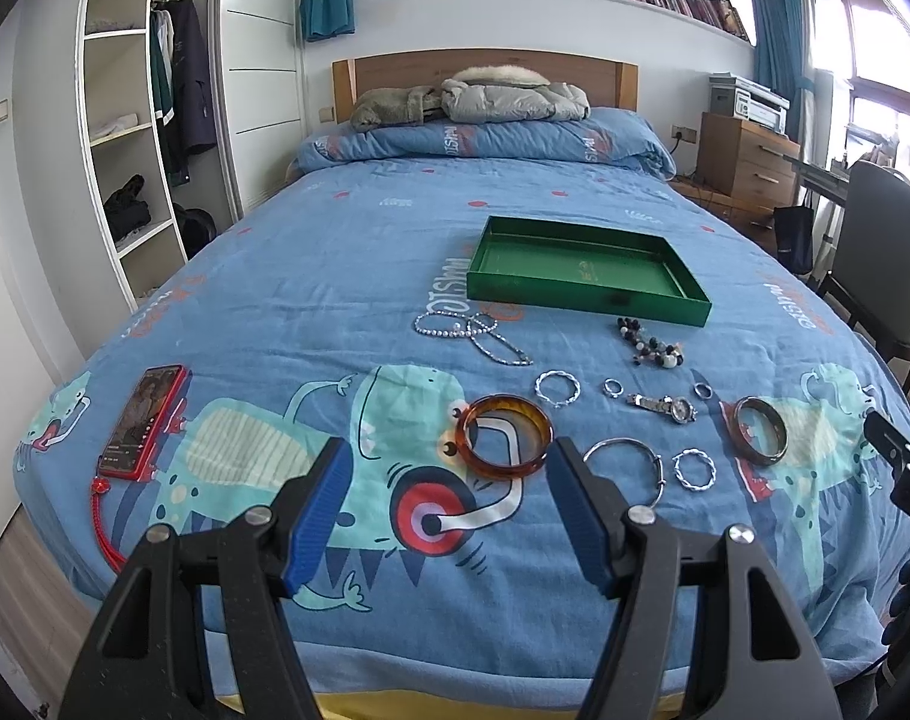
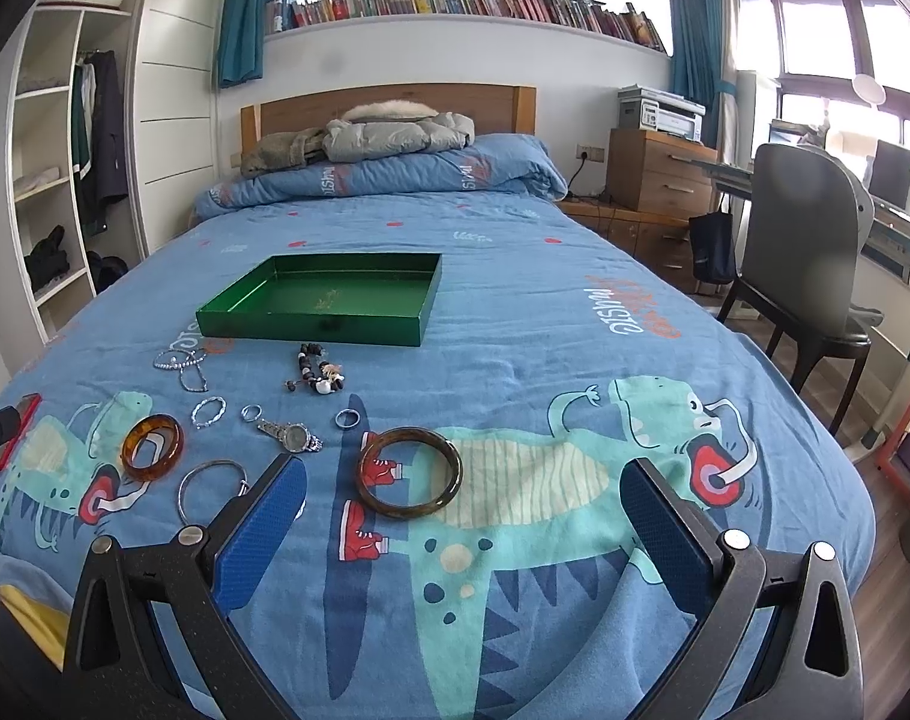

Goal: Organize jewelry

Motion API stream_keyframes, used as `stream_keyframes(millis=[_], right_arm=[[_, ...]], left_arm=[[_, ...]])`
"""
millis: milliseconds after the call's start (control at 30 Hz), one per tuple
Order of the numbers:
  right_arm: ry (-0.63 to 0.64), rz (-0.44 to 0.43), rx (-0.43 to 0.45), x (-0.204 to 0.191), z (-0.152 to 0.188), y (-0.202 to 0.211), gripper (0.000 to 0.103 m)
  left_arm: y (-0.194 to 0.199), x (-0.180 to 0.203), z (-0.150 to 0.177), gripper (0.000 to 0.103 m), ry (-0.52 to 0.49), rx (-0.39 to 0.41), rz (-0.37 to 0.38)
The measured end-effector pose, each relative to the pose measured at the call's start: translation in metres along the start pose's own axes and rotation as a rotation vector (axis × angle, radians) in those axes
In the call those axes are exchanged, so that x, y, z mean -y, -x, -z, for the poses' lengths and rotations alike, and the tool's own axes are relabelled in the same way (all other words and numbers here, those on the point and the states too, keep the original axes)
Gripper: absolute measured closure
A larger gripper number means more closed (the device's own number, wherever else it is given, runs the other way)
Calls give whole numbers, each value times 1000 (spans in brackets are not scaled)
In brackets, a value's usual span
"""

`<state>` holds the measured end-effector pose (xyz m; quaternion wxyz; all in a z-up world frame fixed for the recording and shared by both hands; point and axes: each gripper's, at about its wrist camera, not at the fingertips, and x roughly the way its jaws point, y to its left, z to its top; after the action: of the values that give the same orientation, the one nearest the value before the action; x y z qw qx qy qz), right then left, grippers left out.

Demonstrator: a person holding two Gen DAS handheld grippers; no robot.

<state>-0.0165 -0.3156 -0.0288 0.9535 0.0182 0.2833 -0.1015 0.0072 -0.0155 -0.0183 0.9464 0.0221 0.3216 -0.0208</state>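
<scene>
Hovering over the foot of the bed (image 1: 335, 252), the left tool (image 1: 449, 510) has its blue ribbed pads spread wide and holds nothing. Nothing lies in the green tray (image 1: 581, 294) yet, so the sorting looks to be at its very start. Just ahead of the pads lies the amber bangle (image 1: 504, 435), thick, glossy and translucent (probably resin, and likely slippery); taking it calls for closing across its rim. Around it, on the soft quilted cover, rest a thin silver bangle (image 1: 626, 468), two twisted silver rings, a metal watch (image 1: 665, 407), a beaded necklace (image 1: 473, 333) and a cluster of dark beads (image 1: 650, 343). A red phone (image 1: 143, 420) lies well to the left.

From the right wrist, the right tool (image 2: 464, 516) is likewise gaping and empty. A dark brown bangle (image 2: 410, 473), smooth and round, sits between its pads' line of sight, near the watch (image 2: 292, 435). The tray (image 2: 317, 324), shallow and rigid, waits farther up the bed.
</scene>
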Motion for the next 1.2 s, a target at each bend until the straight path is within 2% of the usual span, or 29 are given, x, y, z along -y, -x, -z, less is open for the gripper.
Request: stream_keyframes(millis=[233,567,700,1000,1100,1167,1200], right_arm=[[-3,5,-3,3,0,-2,0],[-18,14,-22,15,0,-12,0],[-26,-3,-35,17,3,-17,0],[-16,-78,-86,19,13,-34,1],[-3,-100,-108,21,15,-42,8],[4,-111,-132,24,15,-50,16],[6,-118,-142,26,15,-54,24]], left_arm=[[-2,2,-1,38,0,-3,6],[-12,-12,0,38,41,-48,31],[-21,-13,3,38,66,-82,65],[-40,16,12,38,54,-151,157],[-51,25,13,39,63,-179,171],[-60,30,15,39,77,-203,183],[-65,32,16,39,85,-216,190]])
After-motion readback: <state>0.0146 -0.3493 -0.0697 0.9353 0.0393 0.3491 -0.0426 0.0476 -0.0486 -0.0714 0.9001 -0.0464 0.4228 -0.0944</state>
